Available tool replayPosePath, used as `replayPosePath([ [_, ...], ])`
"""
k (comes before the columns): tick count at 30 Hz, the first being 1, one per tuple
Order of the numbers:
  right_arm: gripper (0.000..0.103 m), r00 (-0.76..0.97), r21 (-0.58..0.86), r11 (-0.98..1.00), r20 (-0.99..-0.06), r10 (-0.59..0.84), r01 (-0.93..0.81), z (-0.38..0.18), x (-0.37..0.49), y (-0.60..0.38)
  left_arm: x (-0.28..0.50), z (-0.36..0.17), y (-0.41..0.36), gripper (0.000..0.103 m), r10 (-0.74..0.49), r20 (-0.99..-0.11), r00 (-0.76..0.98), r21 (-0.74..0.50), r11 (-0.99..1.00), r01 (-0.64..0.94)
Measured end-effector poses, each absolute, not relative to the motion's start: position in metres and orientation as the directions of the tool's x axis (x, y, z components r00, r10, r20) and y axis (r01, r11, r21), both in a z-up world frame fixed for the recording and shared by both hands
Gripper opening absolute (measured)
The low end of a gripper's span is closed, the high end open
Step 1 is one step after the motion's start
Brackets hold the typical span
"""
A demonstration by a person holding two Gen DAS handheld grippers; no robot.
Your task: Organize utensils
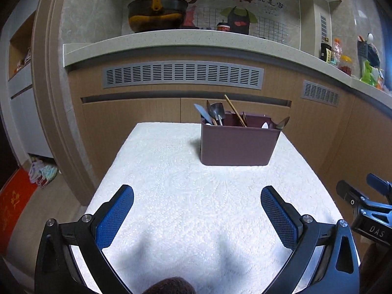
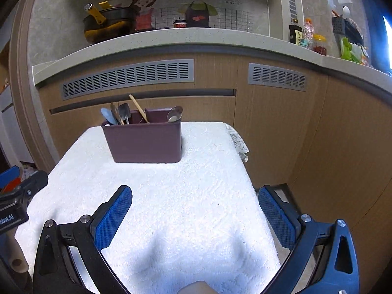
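A maroon utensil holder (image 1: 238,145) stands at the far side of the white-clothed table (image 1: 171,196). It holds several utensils: a blue spatula (image 1: 201,112), metal spoons, a small shovel-shaped utensil and a wooden chopstick (image 1: 234,110). It also shows in the right wrist view (image 2: 144,142), with a metal spoon (image 2: 175,115) at its right end. My left gripper (image 1: 197,193) is open and empty above the near table. My right gripper (image 2: 194,193) is open and empty, also short of the holder; its body shows at the left wrist view's right edge (image 1: 367,210).
Brown cabinets with grey vents (image 1: 182,74) stand behind the table. The counter (image 1: 171,40) above carries a black pot (image 1: 156,12), bottles and jars (image 1: 340,56). The cloth's right edge (image 2: 238,142) hangs off the table. A red mat (image 1: 12,203) lies on the floor.
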State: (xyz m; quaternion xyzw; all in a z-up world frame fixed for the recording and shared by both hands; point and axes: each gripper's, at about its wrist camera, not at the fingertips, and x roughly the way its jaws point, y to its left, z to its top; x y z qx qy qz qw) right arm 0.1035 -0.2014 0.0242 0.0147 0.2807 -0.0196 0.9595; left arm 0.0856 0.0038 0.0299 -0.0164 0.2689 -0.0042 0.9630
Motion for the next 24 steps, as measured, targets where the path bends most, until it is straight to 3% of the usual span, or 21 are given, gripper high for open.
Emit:
replayPosePath([
  [24, 0.103, 0.852, 0.003, 0.999, -0.522, -0.032, 0.039, 0.0267, 0.1017, -0.2023, 0.0878, 0.032, -0.0019, 0.103, -0.026, -0.526, 0.85, -0.014, 1.0, 0.022],
])
